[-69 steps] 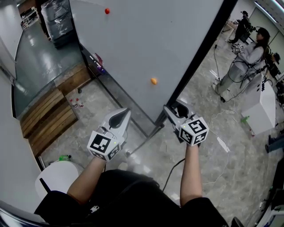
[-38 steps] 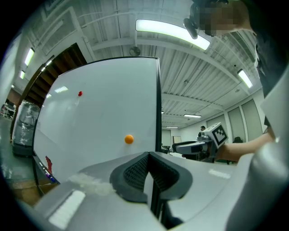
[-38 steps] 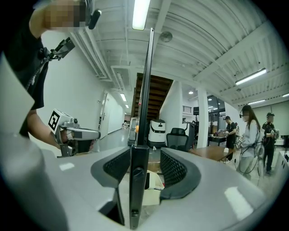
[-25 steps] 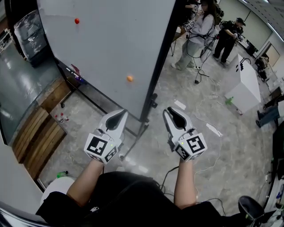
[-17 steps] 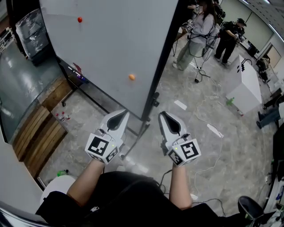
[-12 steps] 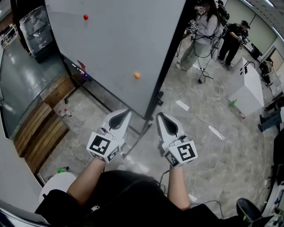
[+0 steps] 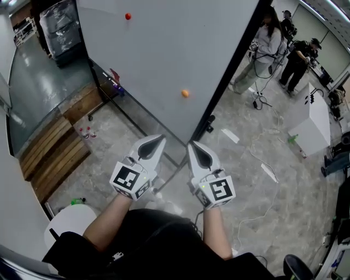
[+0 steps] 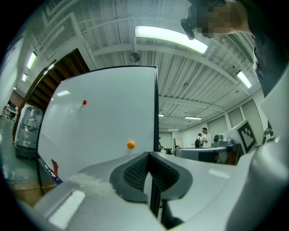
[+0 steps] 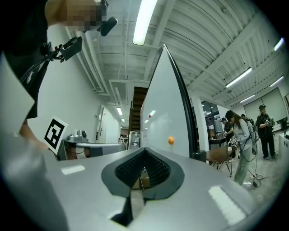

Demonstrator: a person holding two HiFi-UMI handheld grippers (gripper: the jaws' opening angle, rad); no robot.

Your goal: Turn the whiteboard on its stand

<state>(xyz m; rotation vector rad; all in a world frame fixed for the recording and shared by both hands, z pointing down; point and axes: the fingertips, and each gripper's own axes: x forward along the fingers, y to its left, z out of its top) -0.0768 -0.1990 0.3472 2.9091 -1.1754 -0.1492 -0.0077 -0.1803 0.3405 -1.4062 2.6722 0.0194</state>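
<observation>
The whiteboard (image 7: 164,49) is a tall pale panel with a black frame, standing on a black wheeled stand (image 7: 170,174). A red magnet (image 7: 128,16) and an orange magnet (image 7: 185,93) stick to it. Both grippers hover side by side just below its lower right corner, touching nothing. My left gripper (image 7: 157,141) is shut and empty; its own view shows the whiteboard (image 8: 99,117) beyond the left gripper (image 8: 149,155). My right gripper (image 7: 192,146) is shut with nothing between its pads. The right gripper view shows the right gripper (image 9: 144,151) pointing at the whiteboard (image 9: 160,122) nearly edge-on.
A marker tray (image 7: 112,82) runs along the board's foot. Wooden pallets (image 7: 52,147) and small bottles (image 7: 86,132) lie left, a round white bin (image 7: 68,219) near my feet. Two people (image 7: 268,38) stand at the upper right by a white cabinet (image 7: 314,120); cables (image 7: 262,164) trail on the floor.
My right gripper has left the board's lower corner, moved left beside the left gripper, and its jaws have shut on nothing. The left gripper has barely moved.
</observation>
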